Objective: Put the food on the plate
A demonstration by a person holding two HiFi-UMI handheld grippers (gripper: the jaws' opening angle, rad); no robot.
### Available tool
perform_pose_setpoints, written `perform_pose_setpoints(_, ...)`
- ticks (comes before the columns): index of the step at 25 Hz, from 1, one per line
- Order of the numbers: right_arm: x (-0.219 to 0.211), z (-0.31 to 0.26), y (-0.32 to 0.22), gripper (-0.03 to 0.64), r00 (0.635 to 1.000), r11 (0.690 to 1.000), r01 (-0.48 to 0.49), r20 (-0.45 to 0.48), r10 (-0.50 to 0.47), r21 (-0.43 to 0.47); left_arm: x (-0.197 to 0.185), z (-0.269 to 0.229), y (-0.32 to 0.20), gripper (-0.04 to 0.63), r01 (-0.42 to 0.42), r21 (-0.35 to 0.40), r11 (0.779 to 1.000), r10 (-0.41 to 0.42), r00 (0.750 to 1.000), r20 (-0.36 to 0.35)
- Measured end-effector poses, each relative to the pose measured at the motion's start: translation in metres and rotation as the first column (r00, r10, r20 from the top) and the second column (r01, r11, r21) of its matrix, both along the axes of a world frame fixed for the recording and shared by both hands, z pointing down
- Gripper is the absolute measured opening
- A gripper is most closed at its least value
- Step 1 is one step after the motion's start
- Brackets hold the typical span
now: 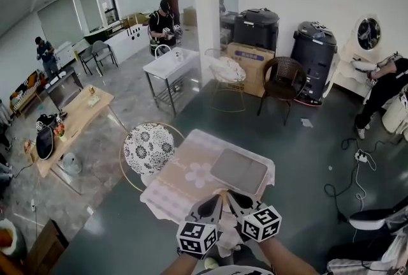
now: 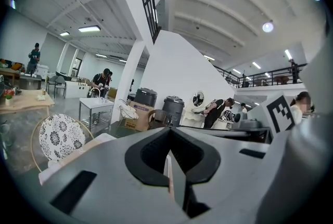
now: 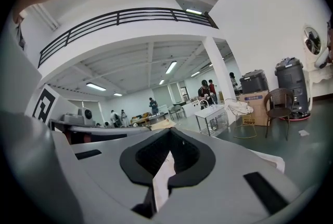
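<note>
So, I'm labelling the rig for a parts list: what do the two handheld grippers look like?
Both the left gripper and right gripper have pale grey bodies with black jaw linings. Each carries a white cube printed with black square markers. No sleeves show.

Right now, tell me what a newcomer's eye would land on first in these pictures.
The left gripper and right gripper stand out first, both shut and side by side at the bottom of the head view. Just beyond them is a small table under a flowered cloth, with a grey tray lying on it. Left of the table sits a round chair with a black-and-white patterned cushion.
</note>
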State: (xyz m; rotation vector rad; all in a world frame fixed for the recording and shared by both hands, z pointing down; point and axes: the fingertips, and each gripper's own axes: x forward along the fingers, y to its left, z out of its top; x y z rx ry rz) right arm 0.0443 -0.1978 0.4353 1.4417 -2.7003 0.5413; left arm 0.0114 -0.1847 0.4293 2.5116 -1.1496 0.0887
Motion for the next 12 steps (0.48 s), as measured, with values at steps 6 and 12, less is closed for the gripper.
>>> perform_pose_setpoints(6,-0.0015,-0.0025,0.0017,0.015,1.0,1.0,-0.007,0.009,0.007,0.009,-0.0026,-0.0008,0.0011,0.006,0.006,0.008,1.0,-0.006,1.0,0.003)
perform_pose_setpoints(12,-0.0043,-0.0075,0.0024,0.015,1.0,1.0,-0.011,0.013,0.011,0.027,-0.0076,-0.0091,0.001,0.006,0.011,0.042,0.999,-0.011,1.0,0.006)
